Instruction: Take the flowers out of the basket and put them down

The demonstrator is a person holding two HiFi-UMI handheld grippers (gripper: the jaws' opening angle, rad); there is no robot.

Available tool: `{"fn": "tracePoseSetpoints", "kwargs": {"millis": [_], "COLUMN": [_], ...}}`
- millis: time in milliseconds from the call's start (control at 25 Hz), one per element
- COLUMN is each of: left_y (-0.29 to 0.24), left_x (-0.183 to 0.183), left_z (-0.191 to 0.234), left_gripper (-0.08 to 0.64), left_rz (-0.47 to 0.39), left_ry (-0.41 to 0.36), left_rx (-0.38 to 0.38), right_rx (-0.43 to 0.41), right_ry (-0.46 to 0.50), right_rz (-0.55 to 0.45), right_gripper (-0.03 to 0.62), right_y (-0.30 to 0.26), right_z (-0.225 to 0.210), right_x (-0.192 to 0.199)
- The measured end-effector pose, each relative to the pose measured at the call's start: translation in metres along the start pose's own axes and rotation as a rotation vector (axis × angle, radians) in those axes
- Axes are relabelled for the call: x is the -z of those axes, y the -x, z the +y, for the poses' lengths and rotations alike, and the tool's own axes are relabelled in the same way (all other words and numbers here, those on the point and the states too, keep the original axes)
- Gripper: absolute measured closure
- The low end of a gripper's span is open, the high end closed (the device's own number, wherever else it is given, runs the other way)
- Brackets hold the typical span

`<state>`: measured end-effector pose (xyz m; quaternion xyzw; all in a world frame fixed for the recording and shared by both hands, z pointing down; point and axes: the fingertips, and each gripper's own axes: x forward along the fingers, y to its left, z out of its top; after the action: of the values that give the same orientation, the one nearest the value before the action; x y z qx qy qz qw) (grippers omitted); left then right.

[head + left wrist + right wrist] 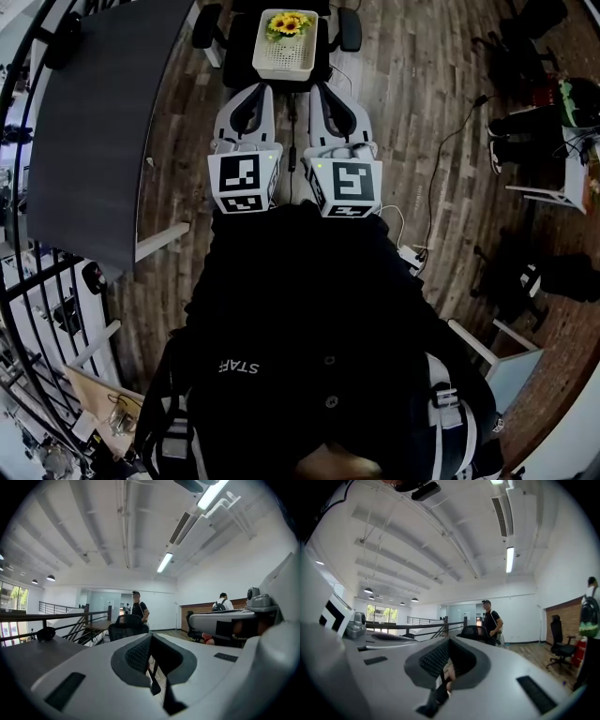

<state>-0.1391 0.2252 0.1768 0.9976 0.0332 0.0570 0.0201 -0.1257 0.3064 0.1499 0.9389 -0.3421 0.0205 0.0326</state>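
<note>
Just short of the white basket (284, 62) holding the sunflowers (289, 24), the left gripper (261, 90) and right gripper (321, 90) hover side by side, jaws together, empty.

The small plastic basket (284, 58) is white, with rows of little holes on its side. The flowers (289, 24) in it are yellow with brownish middles and green leaves. The left gripper (261, 92) and the right gripper (323, 92) are white and light grey, with black bumpy pads (138, 653). Each marker cube (246, 181) is white with black square shapes. The big flat table (94, 122) is dark grey. The wooden plank floor (422, 94) is streaky brown. The person's top (300, 319) is black with white letters.
</note>
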Motion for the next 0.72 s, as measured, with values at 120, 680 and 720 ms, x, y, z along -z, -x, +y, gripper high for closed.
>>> {"fn": "tracePoseSetpoints", "kwargs": {"millis": [120, 680, 720], "left_y": [0.000, 0.002, 0.002], "left_x": [0.006, 0.065, 0.071], "left_z": [0.006, 0.062, 0.067], "left_gripper": [0.557, 0.557, 0.557], "left_rz": [0.011, 0.124, 0.133], "left_ry": [0.008, 0.078, 0.085], "left_rx": [0.008, -0.009, -0.012], "right_rx": [0.008, 0.097, 0.103], "right_ry": [0.004, -0.028, -0.030], "right_rz": [0.014, 0.121, 0.130], "right_gripper": [0.580, 0.580, 0.580], "right_y": [-0.004, -0.033, -0.035], "right_z": [0.003, -0.002, -0.003], "right_x": [0.006, 0.050, 0.055]}}
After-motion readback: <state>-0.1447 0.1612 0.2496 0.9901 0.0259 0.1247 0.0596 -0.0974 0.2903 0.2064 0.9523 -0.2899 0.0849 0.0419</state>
